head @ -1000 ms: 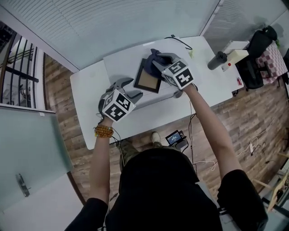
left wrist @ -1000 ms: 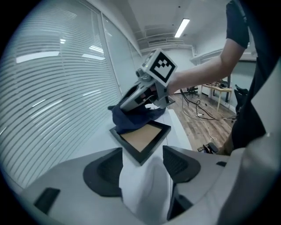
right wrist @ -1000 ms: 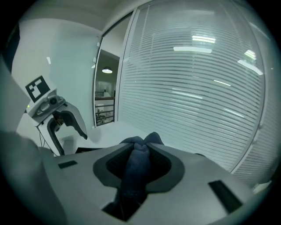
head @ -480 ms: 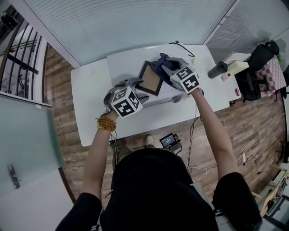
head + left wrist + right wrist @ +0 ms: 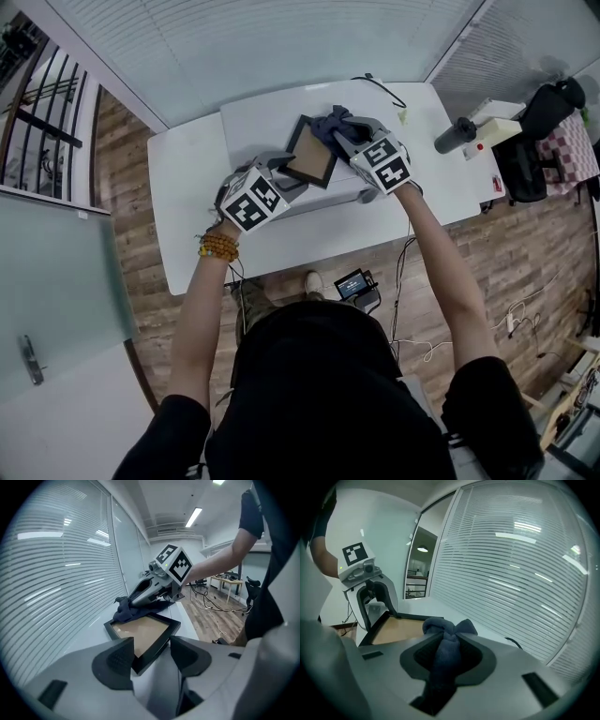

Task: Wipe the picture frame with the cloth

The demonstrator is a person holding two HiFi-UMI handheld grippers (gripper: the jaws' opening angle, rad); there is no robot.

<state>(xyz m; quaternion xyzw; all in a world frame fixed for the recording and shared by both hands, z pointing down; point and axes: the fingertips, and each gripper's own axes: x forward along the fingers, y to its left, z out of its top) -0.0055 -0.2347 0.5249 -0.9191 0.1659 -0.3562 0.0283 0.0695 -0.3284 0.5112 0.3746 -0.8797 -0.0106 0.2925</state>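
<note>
**A:** What is changed from a second ago?

**B:** The left gripper [image 5: 286, 176] is brought up from short of the picture frame [image 5: 311, 159] onto its near corner. Its jaws have just been closing.

**A:** Grip state?

**B:** The frame's corner is taken between the left pads, and both are seen against its black edges, so it is grasped. The right gripper [image 5: 344, 134] is clenched on the dark blue cloth [image 5: 328, 122], which is bunched between its jaws and spills past the tips.

**A:** Frame placement?

**B:** It is laid on the white table [image 5: 187, 206], straight ahead of the left jaws, brown face up. Its far corner is covered by the cloth, just under the right gripper's tips.
</note>
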